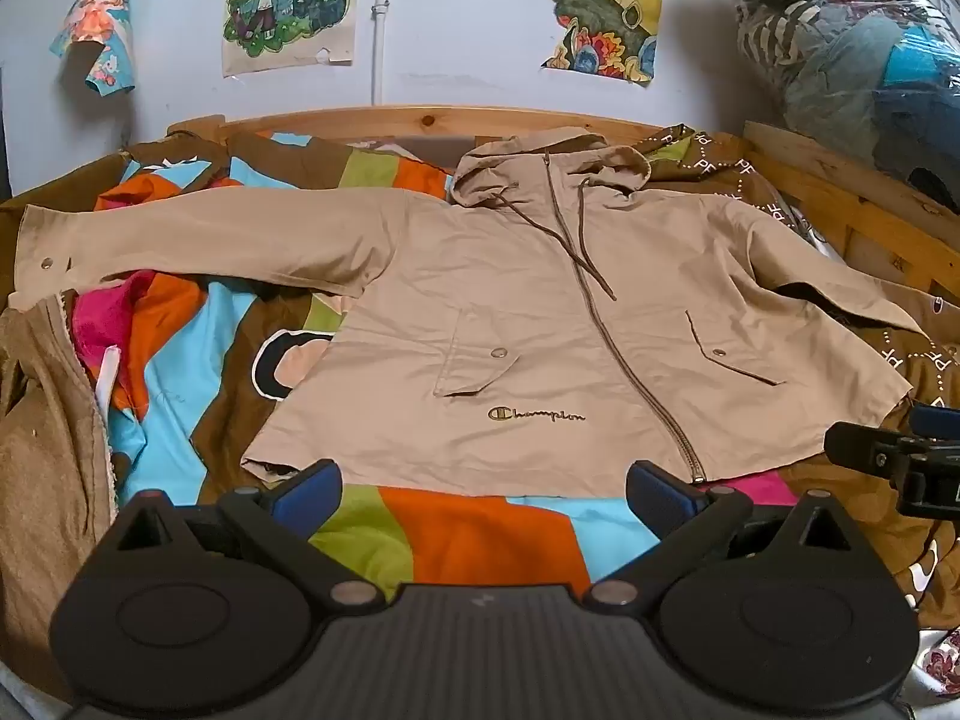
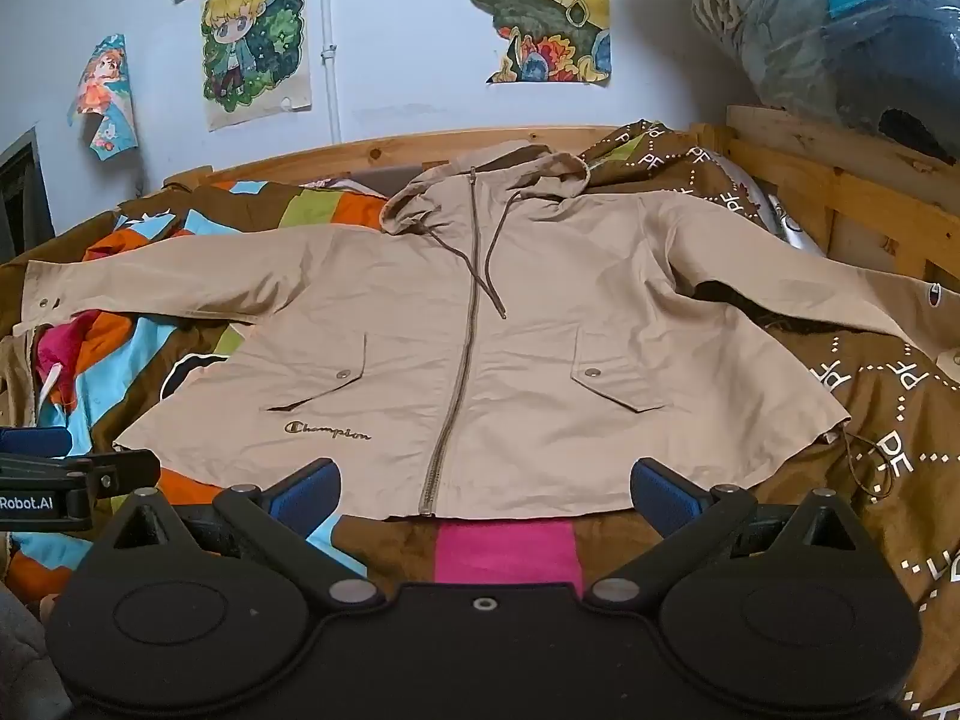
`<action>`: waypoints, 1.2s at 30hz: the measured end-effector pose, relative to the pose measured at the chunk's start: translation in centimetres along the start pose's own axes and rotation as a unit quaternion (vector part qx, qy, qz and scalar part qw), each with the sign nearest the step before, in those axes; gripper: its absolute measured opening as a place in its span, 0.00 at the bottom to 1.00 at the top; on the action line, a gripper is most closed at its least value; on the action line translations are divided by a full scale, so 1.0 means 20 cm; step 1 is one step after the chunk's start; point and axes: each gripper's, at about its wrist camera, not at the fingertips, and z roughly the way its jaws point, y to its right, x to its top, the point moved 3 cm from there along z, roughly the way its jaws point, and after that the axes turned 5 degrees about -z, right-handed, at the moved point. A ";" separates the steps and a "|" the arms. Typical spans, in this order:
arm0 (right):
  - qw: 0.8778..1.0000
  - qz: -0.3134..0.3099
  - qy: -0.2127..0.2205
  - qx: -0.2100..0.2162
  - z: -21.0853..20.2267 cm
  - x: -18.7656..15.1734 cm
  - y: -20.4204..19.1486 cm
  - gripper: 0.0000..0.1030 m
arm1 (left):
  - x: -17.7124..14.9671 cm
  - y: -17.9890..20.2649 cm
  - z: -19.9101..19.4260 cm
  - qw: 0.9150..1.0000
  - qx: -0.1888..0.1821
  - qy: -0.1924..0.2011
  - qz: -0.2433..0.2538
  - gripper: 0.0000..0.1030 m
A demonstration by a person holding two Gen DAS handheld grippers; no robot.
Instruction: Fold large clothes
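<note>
Beige jacket [image 1: 540,312] reads "Champion"; left gripper [image 2: 36,474] reads "Robot.AI".

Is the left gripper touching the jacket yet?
Apart. In the left wrist view, the left gripper is open and bedspread shows between its fingertips and the jacket hem.

Jackets: one [image 1: 540,312]
Wall posters: three [image 1: 288,0]
Hand-held grippers: two [image 1: 483,489]
Pocket flaps: two [image 2: 336,384]
</note>
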 end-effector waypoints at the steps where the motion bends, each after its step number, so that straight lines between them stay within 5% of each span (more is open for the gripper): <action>1: 1.000 -0.001 0.001 0.001 0.00 0.00 0.00 0.99 | 0.00 0.00 0.00 1.000 0.000 0.000 0.000 0.99; 36: 1.000 0.002 -0.001 0.004 0.00 -0.01 0.00 0.99 | 0.00 0.00 0.00 1.000 -0.001 -0.003 -0.001 0.99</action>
